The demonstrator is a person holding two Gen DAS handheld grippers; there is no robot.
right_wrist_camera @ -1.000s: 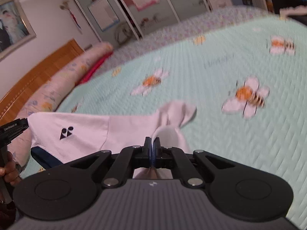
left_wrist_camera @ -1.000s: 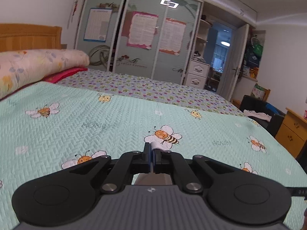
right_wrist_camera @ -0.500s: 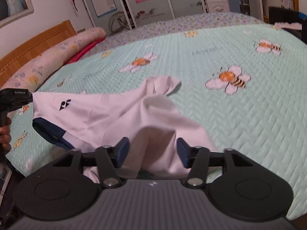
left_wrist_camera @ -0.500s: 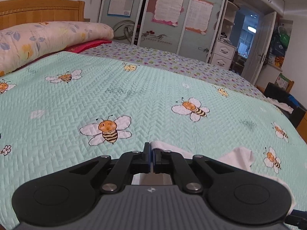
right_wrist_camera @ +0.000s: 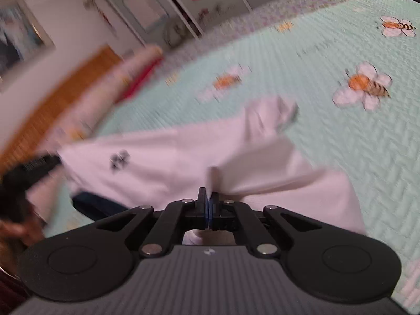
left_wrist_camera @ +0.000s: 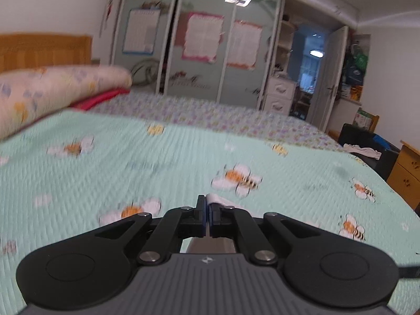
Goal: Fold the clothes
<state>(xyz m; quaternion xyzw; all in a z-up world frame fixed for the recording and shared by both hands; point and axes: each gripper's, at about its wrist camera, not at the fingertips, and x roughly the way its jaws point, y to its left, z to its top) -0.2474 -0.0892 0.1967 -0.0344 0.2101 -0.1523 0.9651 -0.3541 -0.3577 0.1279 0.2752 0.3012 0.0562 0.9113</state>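
Shirt (left_wrist_camera: 214,199) edge shows white in my left tool (left_wrist_camera: 208,216), clamped tight above the bed (left_wrist_camera: 157,162). From the right wrist, my right tool (right_wrist_camera: 209,210) pinches another corner, holding the cloth stretched over the quilt, I judge for laying flat.

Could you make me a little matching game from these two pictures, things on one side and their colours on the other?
Things:
1. shirt
2. bedspread
3. headboard
4. folded blanket under the pillow

Colours:
A. red
B. mint green with bees
C. white with a small dark logo
D. orange-brown wood

Pairs: 1-C, 2-B, 3-D, 4-A
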